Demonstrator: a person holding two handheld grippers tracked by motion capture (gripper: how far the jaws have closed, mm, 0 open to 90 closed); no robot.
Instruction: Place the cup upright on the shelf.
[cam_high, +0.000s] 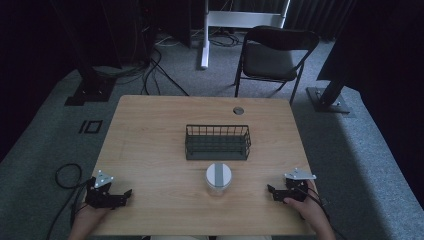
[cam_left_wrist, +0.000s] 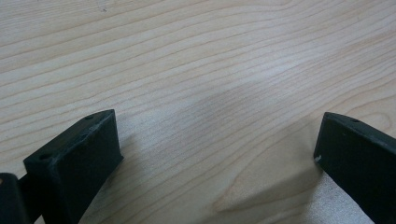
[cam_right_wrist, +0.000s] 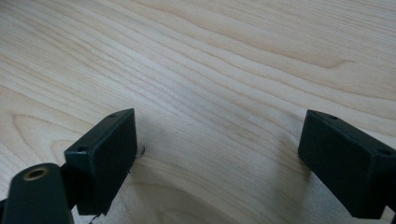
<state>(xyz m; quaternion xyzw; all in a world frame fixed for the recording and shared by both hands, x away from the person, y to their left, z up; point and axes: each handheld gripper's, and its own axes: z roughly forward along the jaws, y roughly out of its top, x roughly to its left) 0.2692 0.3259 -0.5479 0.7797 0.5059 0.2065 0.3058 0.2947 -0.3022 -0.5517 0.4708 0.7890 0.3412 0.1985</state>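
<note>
Near edge of the pale wooden table (cam_high: 150, 130): two hands rest on the wood, one at each near corner, each holding a black two-jaw gripper. The left gripper (cam_high: 126, 195) points right, toward the table's middle, jaws spread wide with nothing between them; the left gripper view confirms it, bare wood grain in the gap (cam_left_wrist: 219, 140). The right gripper (cam_high: 271, 192) points left, jaws likewise wide and empty (cam_right_wrist: 219, 140). Between them, a little farther in and close to the centre line, stands a small clear round jar with a grey-and-white lid (cam_high: 218, 178), upright, so its long axis is vertical. It sits inboard of both grippers, to the right of the left one and to the left of the right one. The right gripper looks slightly nearer to it, though the difference is small. Just beyond the jar, apart from it, sits a dark wire basket (cam_high: 218, 142), rectangular, its long side running left to right. Far edge: a round grommet hole (cam_high: 238, 110) in the tabletop. Past the table, a black folding chair (cam_high: 272, 55) on grey carpet. The high view gives the whole layout; the gripper views look down at wood alone and settle how the jaws stand.
</note>
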